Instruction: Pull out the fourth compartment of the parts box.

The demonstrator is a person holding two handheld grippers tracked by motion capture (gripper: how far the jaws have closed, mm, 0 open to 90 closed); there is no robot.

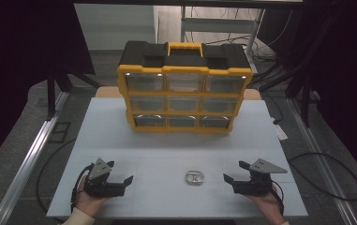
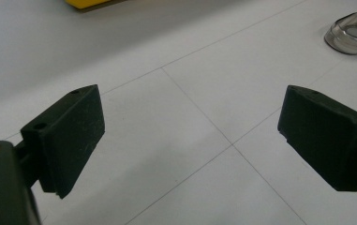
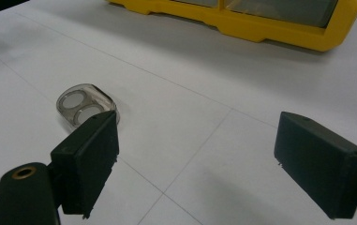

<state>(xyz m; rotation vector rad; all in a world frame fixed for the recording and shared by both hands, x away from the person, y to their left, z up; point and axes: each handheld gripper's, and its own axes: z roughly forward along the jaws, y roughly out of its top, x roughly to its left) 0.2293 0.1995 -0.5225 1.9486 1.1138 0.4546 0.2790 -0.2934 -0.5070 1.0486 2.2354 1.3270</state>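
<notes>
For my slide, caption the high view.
Open left gripper and right gripper flank a clear case before a drawer organizer.

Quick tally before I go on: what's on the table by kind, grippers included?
Yellow and black drawer organizer: 1
Small clear plastic case: 1
Hand-held grippers: 2, the left gripper and the right gripper, both with jaws open and nothing between them
Total: 4

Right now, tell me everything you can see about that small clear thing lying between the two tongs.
The small clear case looks like transparent plastic, oval with rounded corners, with two round wells side by side inside. It lies flat on the white table, in front of the yellow drawer organizer. Nothing touches it; both tongs stand apart from it. Whether anything is inside the wells cannot be told.
</notes>
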